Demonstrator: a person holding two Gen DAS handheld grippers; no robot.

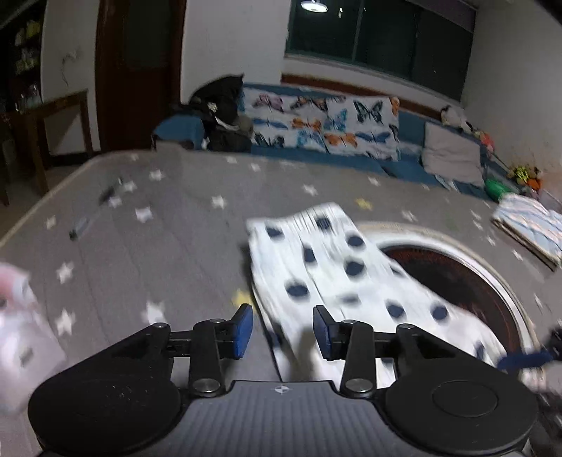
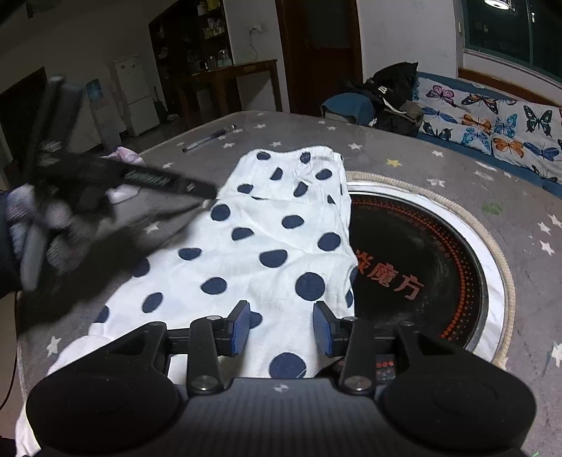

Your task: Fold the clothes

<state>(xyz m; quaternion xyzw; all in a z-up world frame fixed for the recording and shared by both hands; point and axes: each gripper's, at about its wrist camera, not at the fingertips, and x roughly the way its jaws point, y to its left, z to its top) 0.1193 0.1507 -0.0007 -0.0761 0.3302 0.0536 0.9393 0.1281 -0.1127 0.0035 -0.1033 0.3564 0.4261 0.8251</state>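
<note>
Tablecloth (image 2: 456,168), garment (image 2: 267,239) under right gripper (image 2: 281,328)

White walls (image 2: 404,31) enclose a dim room with a dark window (image 1: 383,33) reflecting a ceiling lamp (image 1: 313,5). A blue sofa (image 1: 407,130) with a butterfly-print cover (image 1: 326,123) runs beneath it. A brown door (image 2: 319,52), wooden side table (image 2: 239,81) and white fridge (image 2: 135,95) stand farther off.
</note>
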